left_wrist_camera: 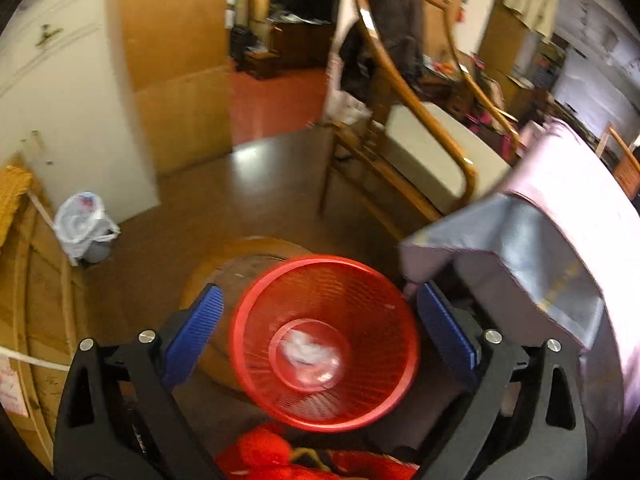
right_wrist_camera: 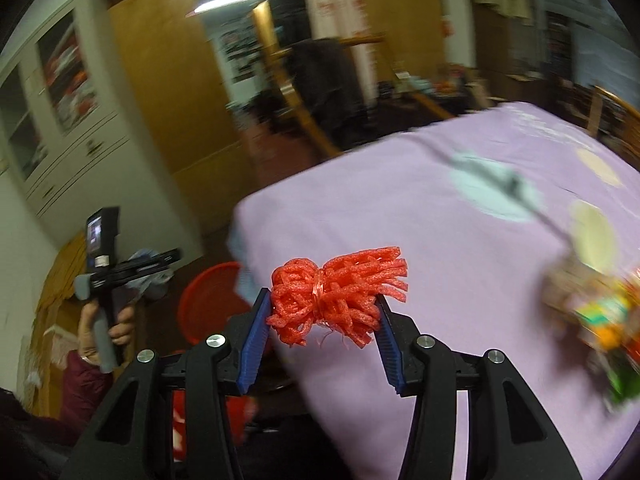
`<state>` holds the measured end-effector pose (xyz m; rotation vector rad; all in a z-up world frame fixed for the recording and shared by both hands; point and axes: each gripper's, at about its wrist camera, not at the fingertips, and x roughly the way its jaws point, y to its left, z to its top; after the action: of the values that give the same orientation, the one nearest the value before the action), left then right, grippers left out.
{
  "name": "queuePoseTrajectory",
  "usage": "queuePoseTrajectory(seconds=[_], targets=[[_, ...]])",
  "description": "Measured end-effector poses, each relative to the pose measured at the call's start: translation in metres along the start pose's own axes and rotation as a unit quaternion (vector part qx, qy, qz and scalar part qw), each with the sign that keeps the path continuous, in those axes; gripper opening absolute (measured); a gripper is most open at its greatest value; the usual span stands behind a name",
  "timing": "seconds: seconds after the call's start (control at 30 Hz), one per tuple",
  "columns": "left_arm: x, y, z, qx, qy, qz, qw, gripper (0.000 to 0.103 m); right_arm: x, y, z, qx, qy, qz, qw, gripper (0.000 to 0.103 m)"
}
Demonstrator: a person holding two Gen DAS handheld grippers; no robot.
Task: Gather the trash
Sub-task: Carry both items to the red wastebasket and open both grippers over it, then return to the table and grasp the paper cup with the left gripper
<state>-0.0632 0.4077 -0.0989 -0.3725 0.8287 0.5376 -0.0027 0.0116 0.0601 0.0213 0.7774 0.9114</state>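
A red mesh wastebasket [left_wrist_camera: 326, 340] stands on the floor below the table corner, with crumpled white paper [left_wrist_camera: 306, 354] at its bottom. My left gripper [left_wrist_camera: 320, 332] hovers over it, open and empty, its blue pads either side of the basket. My right gripper [right_wrist_camera: 322, 322] is shut on a bundle of red foam netting [right_wrist_camera: 338, 294], held above the edge of the lilac tablecloth [right_wrist_camera: 440, 248]. The basket's rim [right_wrist_camera: 208, 296] shows to the left in the right wrist view. The left gripper [right_wrist_camera: 132, 266] also shows there, held in a hand.
A wooden chair [left_wrist_camera: 416, 152] with a pale cushion stands behind the table. A small bin with a white plastic bag [left_wrist_camera: 84, 226] sits by the white cabinet. Colourful wrappers [right_wrist_camera: 600, 320] lie on the table at right. A round wooden stool [left_wrist_camera: 224, 276] is under the basket.
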Motion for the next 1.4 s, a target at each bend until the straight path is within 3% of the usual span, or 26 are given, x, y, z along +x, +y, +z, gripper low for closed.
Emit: queuePoseTrajectory(seconds=[0.13, 0.23, 0.3, 0.33, 0.43, 0.6, 0.73, 0.93, 1.2, 1.4], targets=[[-0.007, 0.024, 0.001, -0.012, -0.015, 0.054, 0.9984, 0.095, 0.049, 0.044, 0.021, -0.042, 0.037, 0.052, 0.997, 0.05], [-0.011, 0.039, 0.003, -0.024, -0.029, 0.069, 0.9969, 0.095, 0.086, 0.09, 0.038, -0.084, 0.057, 0.09, 0.991, 0.052], [-0.013, 0.051, 0.005, -0.033, -0.035, 0.075, 0.996, 0.095, 0.104, 0.106, 0.042, -0.103, 0.067, 0.1, 0.987, 0.067], [-0.016, 0.056, 0.006, -0.038, -0.038, 0.077, 0.9956, 0.095, 0.115, 0.116, 0.046, -0.111, 0.073, 0.106, 0.985, 0.081], [-0.023, 0.07, 0.007, -0.054, -0.047, 0.079, 0.9943, 0.095, 0.134, 0.135, 0.054, -0.126, 0.071, 0.1, 0.984, 0.084], [-0.023, 0.074, 0.007, -0.064, -0.047, 0.066, 0.9946, 0.095, 0.136, 0.13, 0.052, -0.118, 0.065, 0.089, 0.987, 0.084], [-0.02, 0.063, 0.007, -0.064, -0.041, 0.057, 0.9955, 0.095, 0.125, 0.107, 0.05, -0.092, 0.054, 0.073, 0.992, 0.084], [-0.032, 0.028, 0.005, -0.048, -0.045, 0.01, 0.9978, 0.095, 0.089, 0.062, 0.041, -0.054, 0.021, 0.05, 0.997, 0.086], [-0.059, -0.072, -0.013, 0.058, -0.061, -0.053, 0.995, 0.095, 0.024, -0.008, 0.022, -0.009, -0.039, 0.003, 0.999, 0.092], [-0.068, -0.129, -0.026, 0.102, -0.044, -0.1, 0.9887, 0.094, -0.027, -0.104, 0.003, 0.068, -0.081, -0.072, 0.992, 0.094]])
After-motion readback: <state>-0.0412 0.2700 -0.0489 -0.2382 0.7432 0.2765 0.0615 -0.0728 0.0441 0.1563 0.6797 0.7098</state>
